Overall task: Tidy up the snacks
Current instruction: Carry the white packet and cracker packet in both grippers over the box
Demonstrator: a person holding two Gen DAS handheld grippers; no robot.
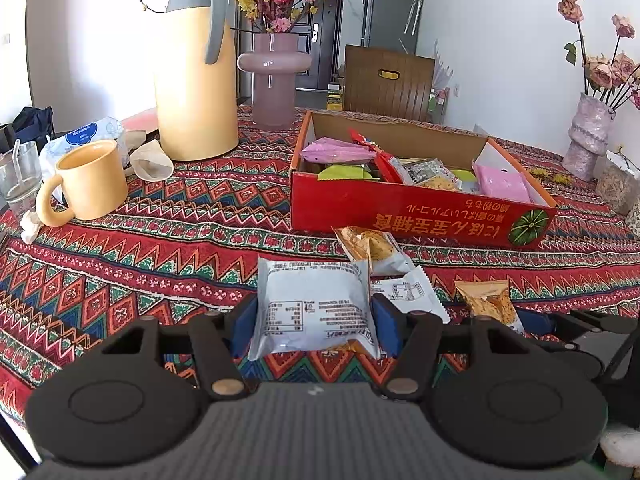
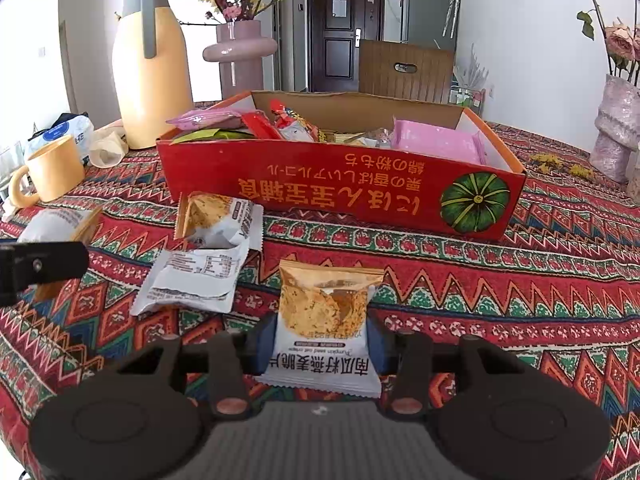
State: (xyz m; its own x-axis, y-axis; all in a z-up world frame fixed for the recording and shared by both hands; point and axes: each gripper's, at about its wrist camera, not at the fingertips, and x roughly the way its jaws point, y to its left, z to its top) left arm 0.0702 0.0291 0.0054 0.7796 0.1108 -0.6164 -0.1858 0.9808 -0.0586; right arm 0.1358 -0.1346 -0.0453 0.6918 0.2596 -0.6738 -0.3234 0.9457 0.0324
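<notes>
- Lower centre, left view: left gripper (image 1: 314,320) clamped on white crinkly foil snack packet (image 1: 314,308).
- Right gripper (image 2: 322,344) clamped on gold-topped oat crisp packet (image 2: 326,320), long axis pointing away.
- Red cardboard box (image 2: 320,196) lies straight ahead, upper centre; both equally near.
- Two packets remain on woven tablecloth (image 2: 500,280).

Left gripper (image 1: 314,314) clamps a white snack packet (image 1: 314,308) before red box (image 1: 400,216)

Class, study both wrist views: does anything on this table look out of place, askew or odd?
Yes. The red box sits with its printing upside down towards the cameras, and two snack packets lie loose, overlapping, askew on the tablecloth outside it.
</notes>
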